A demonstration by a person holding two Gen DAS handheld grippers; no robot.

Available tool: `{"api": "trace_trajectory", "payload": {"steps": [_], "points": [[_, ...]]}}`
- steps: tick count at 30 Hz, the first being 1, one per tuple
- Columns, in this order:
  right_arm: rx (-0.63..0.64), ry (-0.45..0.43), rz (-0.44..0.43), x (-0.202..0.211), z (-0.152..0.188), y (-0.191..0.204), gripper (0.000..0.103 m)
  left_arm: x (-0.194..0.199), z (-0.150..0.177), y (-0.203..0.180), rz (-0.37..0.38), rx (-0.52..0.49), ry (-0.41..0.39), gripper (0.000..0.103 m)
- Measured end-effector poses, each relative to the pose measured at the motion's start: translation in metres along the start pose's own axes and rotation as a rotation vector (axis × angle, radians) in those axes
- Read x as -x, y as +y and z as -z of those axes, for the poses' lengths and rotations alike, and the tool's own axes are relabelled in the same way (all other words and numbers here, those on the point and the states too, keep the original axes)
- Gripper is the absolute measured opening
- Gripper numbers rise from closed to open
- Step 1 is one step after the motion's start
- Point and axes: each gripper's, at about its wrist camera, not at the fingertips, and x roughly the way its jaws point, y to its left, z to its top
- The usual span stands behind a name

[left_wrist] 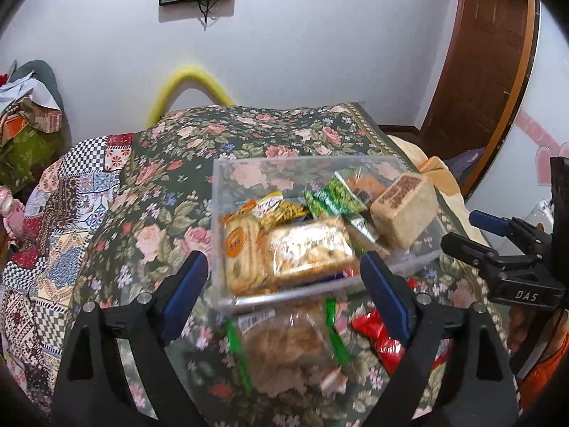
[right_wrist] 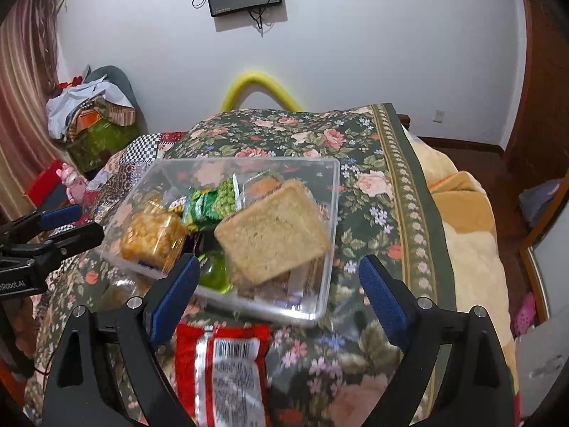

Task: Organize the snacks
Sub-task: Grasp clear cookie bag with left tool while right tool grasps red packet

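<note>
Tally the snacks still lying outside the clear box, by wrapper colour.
Red wrapper: 1
Clear wrapper with green stripes: 1
Total: 2, both on the floral cloth in front of the clear box.

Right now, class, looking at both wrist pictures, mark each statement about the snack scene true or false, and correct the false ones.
1. The clear box holds several snacks. True.
2. The left tool is clamped on a snack. False: its jaws stand open, holding nothing.
3. The red packet lies inside the box. False: it lies on the floral cloth, in front of the box.
4. The pale square cake rests in the box. True.
5. The right tool is open. True.
</note>
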Motion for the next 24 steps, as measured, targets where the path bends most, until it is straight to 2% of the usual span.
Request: {"api": "trace_trajectory", "payload": {"steps": [8, 12, 16, 20, 24], "points": [[0.02, 0.074, -0.037, -0.006, 0.032, 0.016, 0.092, -0.01, 0.028, 0.001, 0.007, 0.017, 0.077, 0.092], [0.02, 0.137, -0.059, -0.024, 0.051, 0.023, 0.092, -0.026, 0.041, 0.001, 0.026, 0.053, 0.119, 0.092], [0.026, 0.212, -0.068, -0.045, 0.067, 0.028, 0.092, -0.045, 0.051, -0.006, 0.022, 0.029, 0.163, 0.092], [0.026, 0.22, -0.081, -0.049, 0.072, 0.03, 0.093, -0.063, 0.062, -0.008, -0.01, 0.015, 0.203, 0.093], [0.044, 0.222, -0.089, -0.053, 0.076, 0.034, 0.099, -0.073, 0.068, -0.002, -0.028, 0.06, 0.21, 0.093]]}}
